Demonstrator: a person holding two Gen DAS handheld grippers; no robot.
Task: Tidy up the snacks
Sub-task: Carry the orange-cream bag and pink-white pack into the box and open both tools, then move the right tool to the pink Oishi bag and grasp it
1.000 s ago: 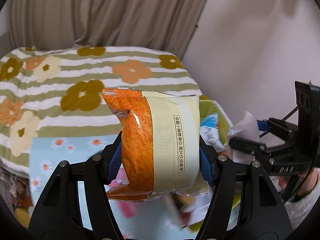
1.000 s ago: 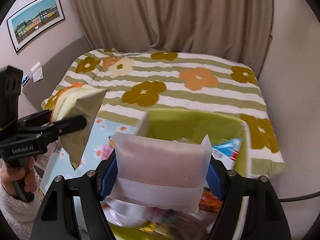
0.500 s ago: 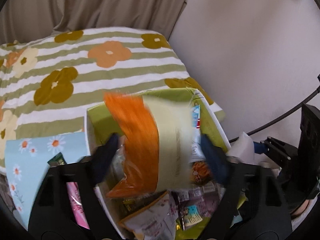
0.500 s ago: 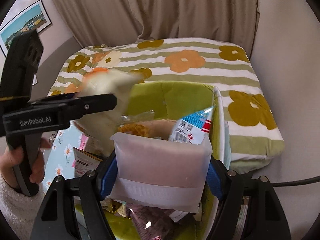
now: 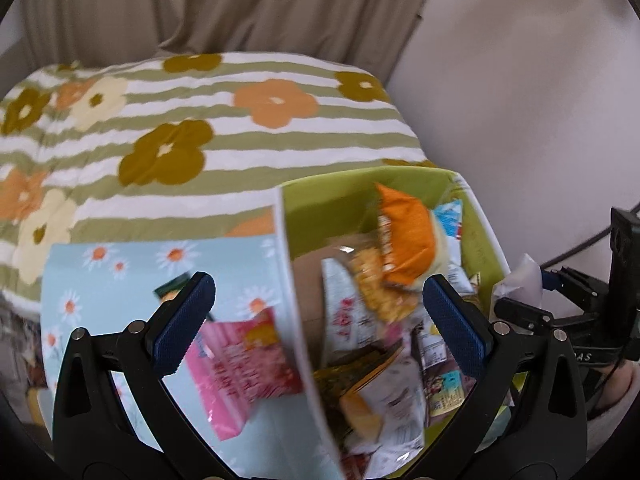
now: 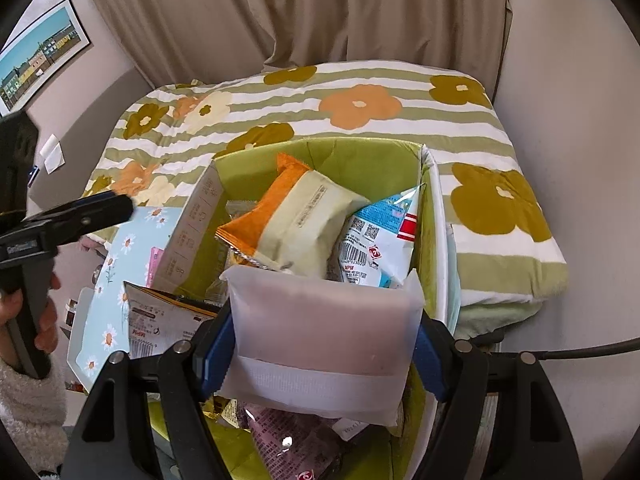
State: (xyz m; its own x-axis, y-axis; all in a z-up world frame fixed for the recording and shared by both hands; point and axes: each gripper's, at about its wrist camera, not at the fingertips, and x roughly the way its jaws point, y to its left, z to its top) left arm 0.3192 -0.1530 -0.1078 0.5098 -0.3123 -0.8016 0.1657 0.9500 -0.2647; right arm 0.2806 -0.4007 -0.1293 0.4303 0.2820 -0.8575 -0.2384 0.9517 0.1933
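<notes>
Gripping frosted packet [image 6: 324,344] in right gripper [image 6: 320,354], left gripper [image 5: 316,328] empty

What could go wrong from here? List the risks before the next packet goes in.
1. The orange packet lies tilted on top of the pile in the green box; another drop could make it slide.
2. The right gripper holds a frosted white packet low over the heap, so letting go may leave it perched near the rim.
3. The left gripper has just opened, empty, straddling the box wall; lowering could snag that wall or the pink packet outside.
</notes>
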